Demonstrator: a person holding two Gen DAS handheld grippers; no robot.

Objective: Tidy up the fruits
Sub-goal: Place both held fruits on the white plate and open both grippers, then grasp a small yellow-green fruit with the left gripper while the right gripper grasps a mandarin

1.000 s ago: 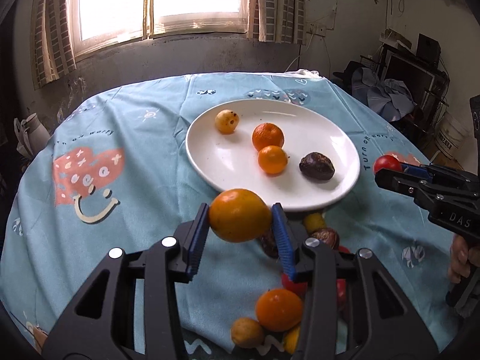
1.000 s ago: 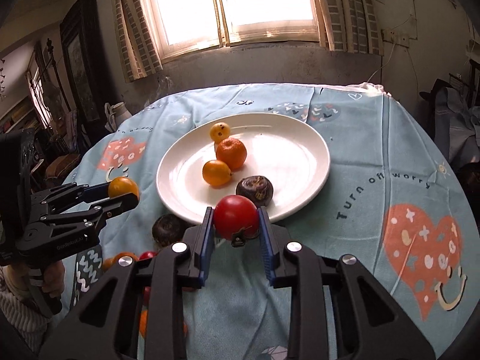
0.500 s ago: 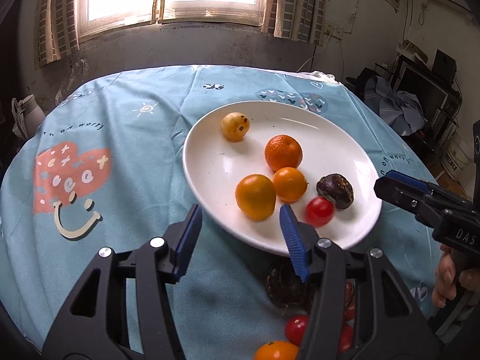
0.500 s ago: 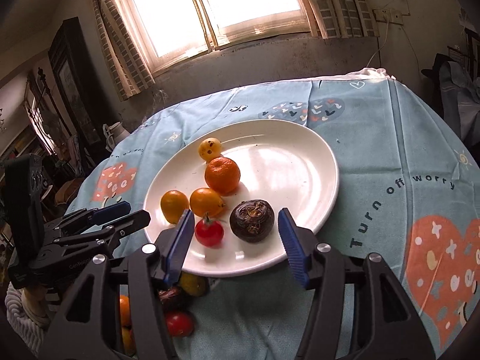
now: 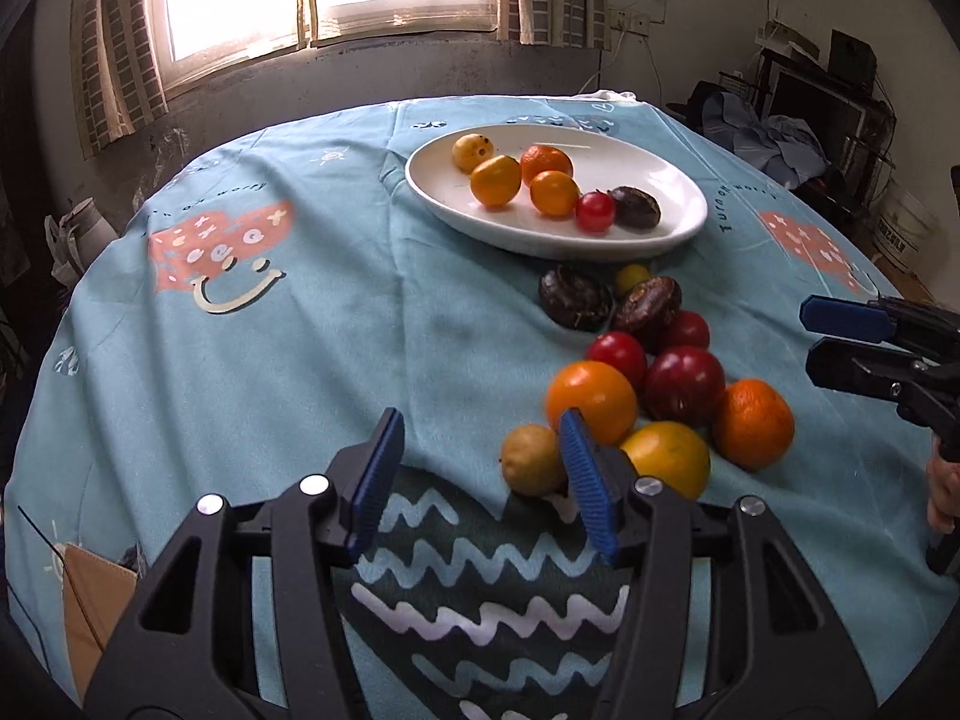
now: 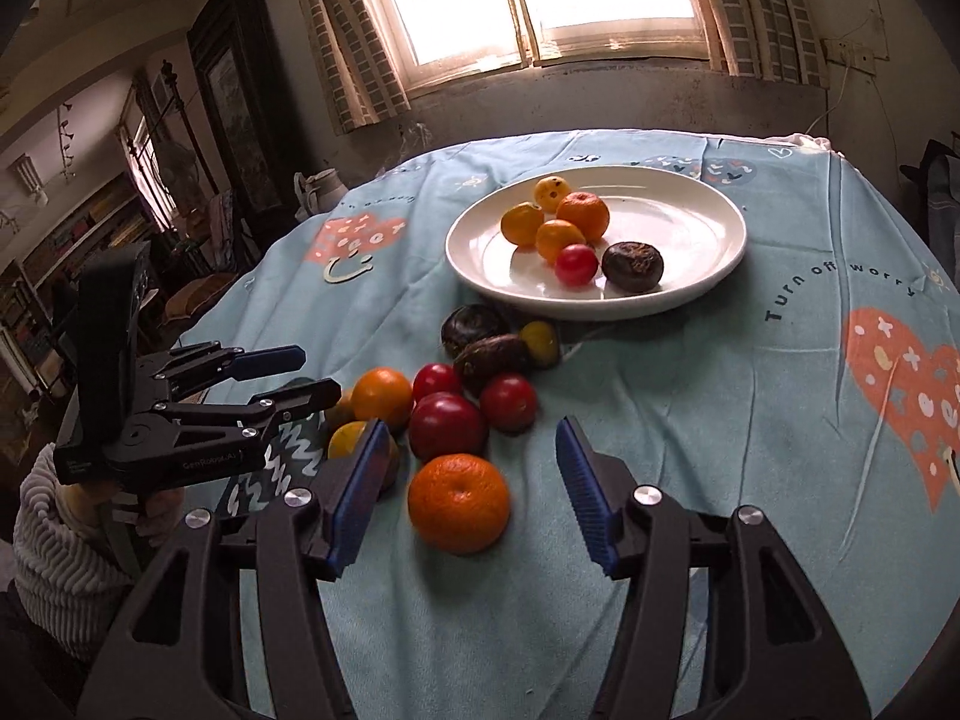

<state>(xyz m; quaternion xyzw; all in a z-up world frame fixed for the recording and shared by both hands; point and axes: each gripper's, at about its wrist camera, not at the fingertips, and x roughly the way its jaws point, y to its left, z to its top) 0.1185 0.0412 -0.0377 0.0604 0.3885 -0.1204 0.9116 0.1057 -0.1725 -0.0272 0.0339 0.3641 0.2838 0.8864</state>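
Note:
A white plate (image 5: 678, 222) (image 6: 708, 252) at the far side holds several fruits, among them a red tomato (image 6: 576, 264) and an orange (image 5: 495, 180). A pile of loose fruit (image 5: 636, 384) (image 6: 450, 396) lies on the blue cloth in front of it. My left gripper (image 5: 480, 477) is open and empty, low over the cloth left of the pile, beside a small yellow fruit (image 5: 531, 459). My right gripper (image 6: 465, 495) is open and empty, with a mandarin (image 6: 459, 503) lying between its fingers on the cloth.
The round table has a blue printed cloth (image 5: 270, 330). A window, a dark cabinet (image 6: 240, 96) and cluttered shelves (image 5: 828, 96) stand around the room. The other gripper shows at each view's edge, in the left wrist view (image 5: 840, 339) and in the right wrist view (image 6: 300, 375).
Both grippers let go of their fruit on the plate, the left an orange and the right a red tomato. Both then pulled back toward the loose pile, open.

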